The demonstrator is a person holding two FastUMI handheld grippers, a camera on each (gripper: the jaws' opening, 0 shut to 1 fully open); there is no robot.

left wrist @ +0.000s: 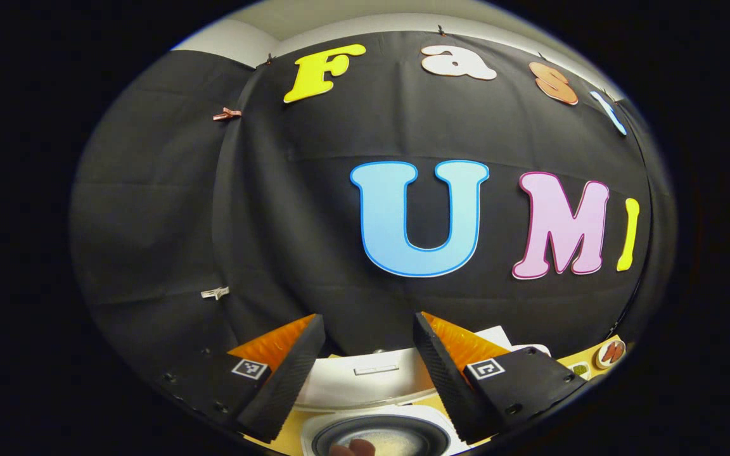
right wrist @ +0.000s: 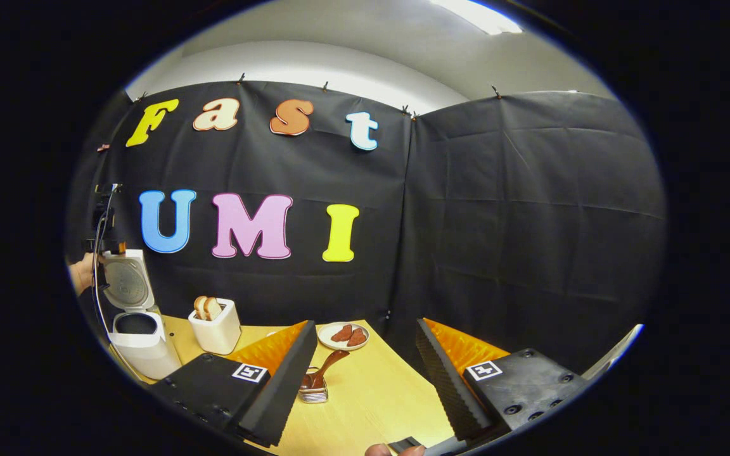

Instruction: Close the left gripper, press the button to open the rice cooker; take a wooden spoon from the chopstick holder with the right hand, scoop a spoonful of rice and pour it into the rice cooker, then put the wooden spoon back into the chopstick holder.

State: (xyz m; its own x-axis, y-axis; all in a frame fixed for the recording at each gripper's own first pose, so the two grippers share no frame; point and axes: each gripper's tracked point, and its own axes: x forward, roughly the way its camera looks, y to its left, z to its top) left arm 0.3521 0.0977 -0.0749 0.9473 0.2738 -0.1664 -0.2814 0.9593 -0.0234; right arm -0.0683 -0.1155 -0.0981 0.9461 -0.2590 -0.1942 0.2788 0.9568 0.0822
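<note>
Your rice cooker [right wrist: 134,316] stands at the tabletop's [right wrist: 371,392] far left with its lid up, so the button press looks done. The wooden spoon [right wrist: 324,367] leans in the chopstick holder [right wrist: 314,394], untouched; fetching, scooping, pouring and returning remain. Your right claw [right wrist: 365,380] hangs open, holding nothing, near the holder. The left gripper view looks down into the cooker's inner pot [left wrist: 381,437] beneath your left claw [left wrist: 368,373], open and empty. The right gripper view adds a toaster [right wrist: 216,326] and a plate [right wrist: 343,335].
</note>
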